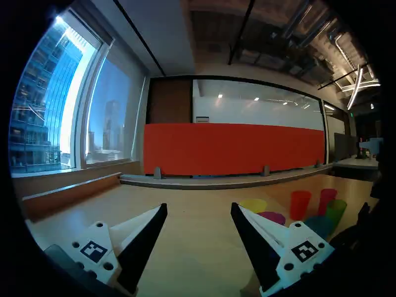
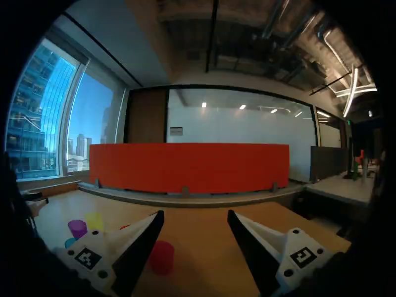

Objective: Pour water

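Left tongs (image 1: 198,205) and right tongs (image 2: 195,212) are held open, empty, above the table (image 1: 198,257). Coloured cups (image 1: 300,204) are clustered at four o'clock; packed so tightly, neighbours could be toppled during a grasp.

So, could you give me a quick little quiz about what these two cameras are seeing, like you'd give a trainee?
1. True or false: the left gripper is shut.
2. The long screen across the room is: A blue, B orange-red, C green.
3. Fill in: the coloured cups stand on the ____.
Key: 1 false, it is open; 2 B; 3 table.
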The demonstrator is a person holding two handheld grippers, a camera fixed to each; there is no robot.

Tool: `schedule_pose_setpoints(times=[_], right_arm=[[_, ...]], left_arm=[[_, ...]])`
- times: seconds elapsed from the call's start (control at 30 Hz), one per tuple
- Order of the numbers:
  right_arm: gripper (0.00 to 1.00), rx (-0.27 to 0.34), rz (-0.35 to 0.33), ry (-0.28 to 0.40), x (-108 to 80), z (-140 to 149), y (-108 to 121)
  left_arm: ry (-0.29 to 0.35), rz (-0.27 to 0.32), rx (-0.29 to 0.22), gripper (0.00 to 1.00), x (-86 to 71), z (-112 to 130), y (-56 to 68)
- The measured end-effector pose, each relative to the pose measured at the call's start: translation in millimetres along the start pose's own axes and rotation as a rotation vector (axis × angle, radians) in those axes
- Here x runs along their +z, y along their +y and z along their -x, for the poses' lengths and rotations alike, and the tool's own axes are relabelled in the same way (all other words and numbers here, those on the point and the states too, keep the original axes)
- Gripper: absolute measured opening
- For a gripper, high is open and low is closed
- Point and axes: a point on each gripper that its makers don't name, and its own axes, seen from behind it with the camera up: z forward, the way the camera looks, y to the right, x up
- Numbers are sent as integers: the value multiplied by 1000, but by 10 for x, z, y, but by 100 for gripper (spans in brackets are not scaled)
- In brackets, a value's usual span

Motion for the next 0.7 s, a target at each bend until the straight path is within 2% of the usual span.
schedule_pose_setpoints(times=[0.37, 0.7], right_arm=[[99, 2, 10, -1, -23, -16, 52], [99, 7, 12, 3, -55, -24, 82]], left_arm=[[-35, 3, 8, 95, 27, 122, 0], [-41, 5, 9, 95, 44, 141, 3]])
